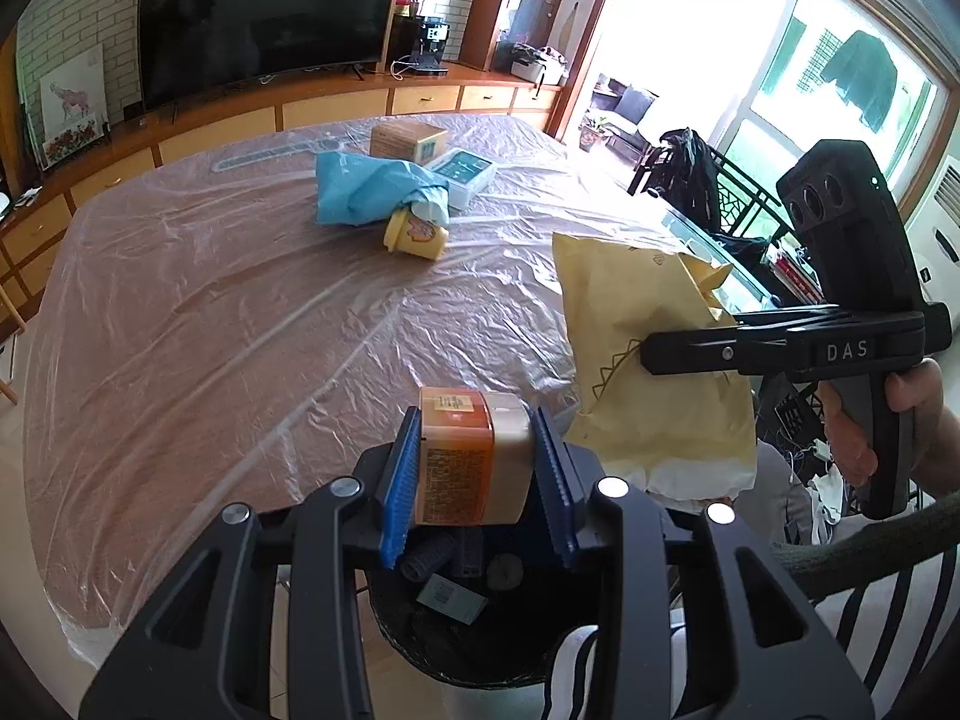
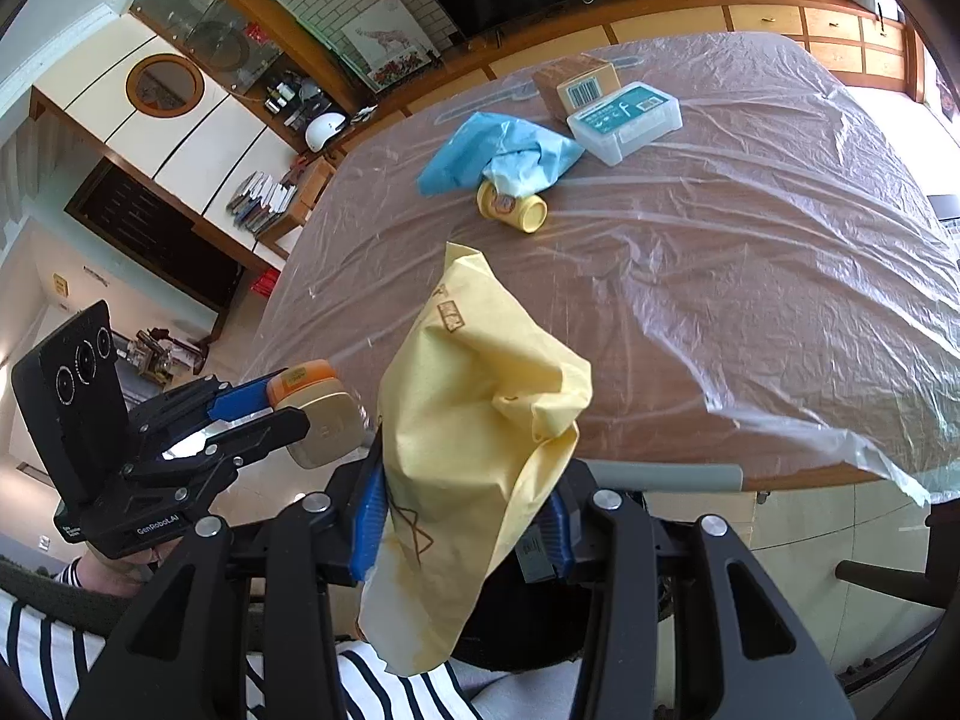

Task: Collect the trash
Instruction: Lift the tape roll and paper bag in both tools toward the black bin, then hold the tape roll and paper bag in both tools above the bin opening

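Note:
My left gripper (image 1: pixel 474 468) is shut on an orange-labelled beige container (image 1: pixel 468 456), held over a dark waste bin (image 1: pixel 432 618) below the table's near edge. The container also shows in the right wrist view (image 2: pixel 318 408). My right gripper (image 2: pixel 462 516) is shut on a crumpled yellow paper bag (image 2: pixel 474 420), also seen in the left wrist view (image 1: pixel 648 354). On the table lie a blue plastic bag (image 1: pixel 366 186), a yellow cup (image 1: pixel 417 234) on its side, a cardboard box (image 1: pixel 405 141) and a white plastic case (image 1: pixel 462 174).
The table (image 1: pixel 210 330) is covered with clear plastic sheeting. The bin holds several small items. A TV and wooden cabinets stand behind the table. A chair back (image 1: pixel 708 180) stands at the right, with a grey bar (image 2: pixel 666 477) at the table's edge.

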Motion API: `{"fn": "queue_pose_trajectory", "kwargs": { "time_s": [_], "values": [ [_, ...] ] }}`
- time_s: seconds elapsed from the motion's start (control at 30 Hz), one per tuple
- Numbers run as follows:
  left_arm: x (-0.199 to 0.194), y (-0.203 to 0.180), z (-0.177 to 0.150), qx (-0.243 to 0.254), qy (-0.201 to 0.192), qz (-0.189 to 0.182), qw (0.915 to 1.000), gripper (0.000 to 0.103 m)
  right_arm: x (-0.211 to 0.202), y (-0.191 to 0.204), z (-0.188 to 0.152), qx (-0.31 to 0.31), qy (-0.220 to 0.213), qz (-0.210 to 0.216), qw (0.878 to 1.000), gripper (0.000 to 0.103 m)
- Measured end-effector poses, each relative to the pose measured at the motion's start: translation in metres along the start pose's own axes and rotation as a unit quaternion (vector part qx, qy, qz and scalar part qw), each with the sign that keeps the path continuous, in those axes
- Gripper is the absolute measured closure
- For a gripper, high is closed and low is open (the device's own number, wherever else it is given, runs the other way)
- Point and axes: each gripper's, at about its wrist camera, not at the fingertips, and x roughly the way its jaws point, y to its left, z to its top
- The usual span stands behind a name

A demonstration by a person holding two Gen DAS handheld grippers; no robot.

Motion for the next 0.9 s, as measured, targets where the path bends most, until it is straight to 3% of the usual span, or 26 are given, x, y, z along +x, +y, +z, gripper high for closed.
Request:
{"fn": "queue_pose_trajectory", "kwargs": {
  "time_s": [0.6,0.9],
  "values": [
    [0.010,-0.025,-0.037,0.025,0.043,-0.017,0.9986,0.065,0.005,0.021,-0.044,-0.084,0.042,-0.044,0.995,0.062],
    [0.023,-0.030,-0.050,0.034,0.064,-0.020,0.9972,0.065,0.019,0.018,-0.069,-0.097,0.077,-0.064,0.990,0.062]
  ]
}}
